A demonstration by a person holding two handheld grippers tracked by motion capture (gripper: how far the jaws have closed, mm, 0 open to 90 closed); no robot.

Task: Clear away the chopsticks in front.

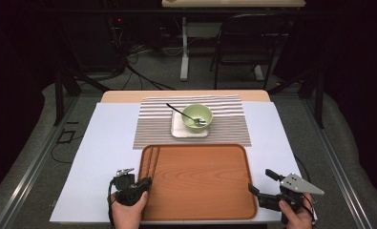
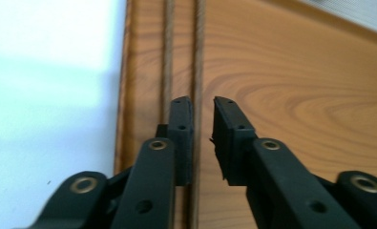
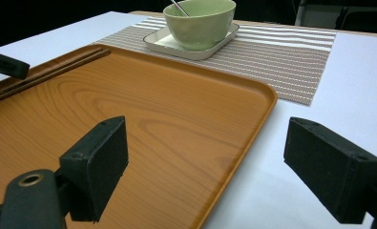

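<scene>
A wooden tray (image 1: 200,183) lies at the near edge of the table. A pair of brown chopsticks (image 1: 151,160) rests along its left side. My left gripper (image 1: 147,182) hovers low over their near ends. In the left gripper view its jaws (image 2: 203,102) stand slightly apart; one chopstick (image 2: 198,52) runs into the gap with the pads clear of it, and the other (image 2: 167,57) passes under the left finger. My right gripper (image 1: 261,180) is wide open at the tray's right rim. In the right gripper view one finger (image 3: 98,167) is over the tray (image 3: 167,109) and the other over the white table.
Beyond the tray, a striped placemat (image 1: 152,126) carries a white square plate (image 1: 176,129) with a green bowl (image 1: 197,118) and a spoon (image 1: 179,111) leaning in it. The table (image 1: 105,143) is covered in white. A chair (image 1: 246,43) and table legs stand behind.
</scene>
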